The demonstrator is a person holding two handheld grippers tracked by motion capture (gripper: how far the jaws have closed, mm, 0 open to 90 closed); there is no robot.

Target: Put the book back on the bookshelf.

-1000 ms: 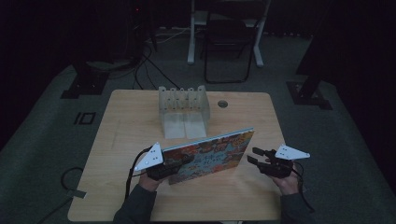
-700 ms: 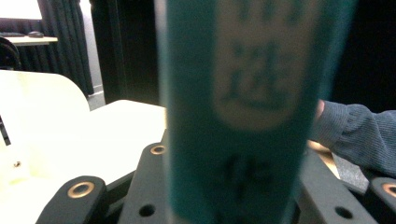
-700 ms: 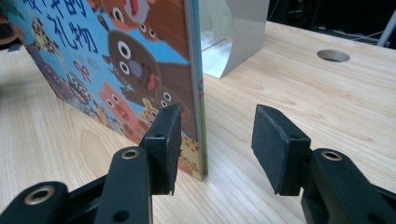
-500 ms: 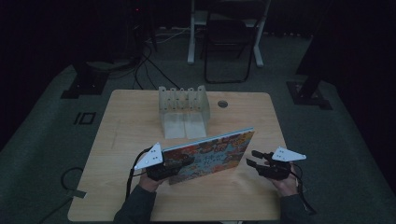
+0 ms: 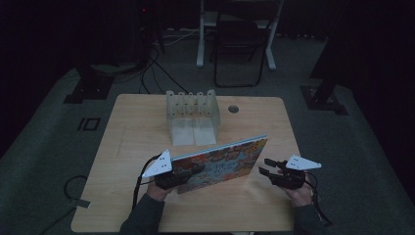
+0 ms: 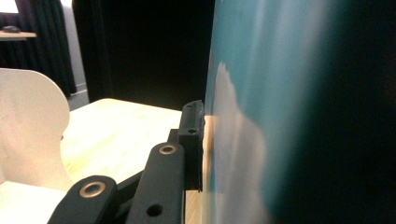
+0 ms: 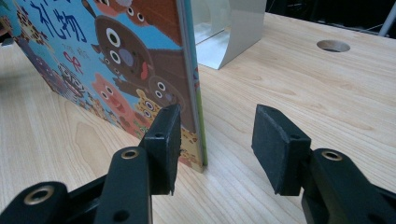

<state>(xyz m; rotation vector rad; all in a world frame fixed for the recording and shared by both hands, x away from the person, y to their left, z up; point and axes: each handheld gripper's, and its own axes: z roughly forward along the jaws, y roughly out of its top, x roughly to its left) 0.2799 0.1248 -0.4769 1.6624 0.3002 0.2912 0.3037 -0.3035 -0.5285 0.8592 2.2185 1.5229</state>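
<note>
A: Where's the picture book (image 5: 222,164)?
B: Standing on edge on the table (image 5: 142,127), in front of the white rack (image 5: 192,105). The left tool (image 5: 188,171) clamps its end.
A: And the right tool (image 5: 264,166)?
B: Jaws apart, beside the book's other end.

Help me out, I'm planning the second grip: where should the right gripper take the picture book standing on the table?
Probably the free upright edge of the picture book, low near its bottom corner, coming in level from the right. The book stands on its bottom edge, held at the far end by the left gripper; the right gripper is open with that thin edge already between its jaws.
</note>
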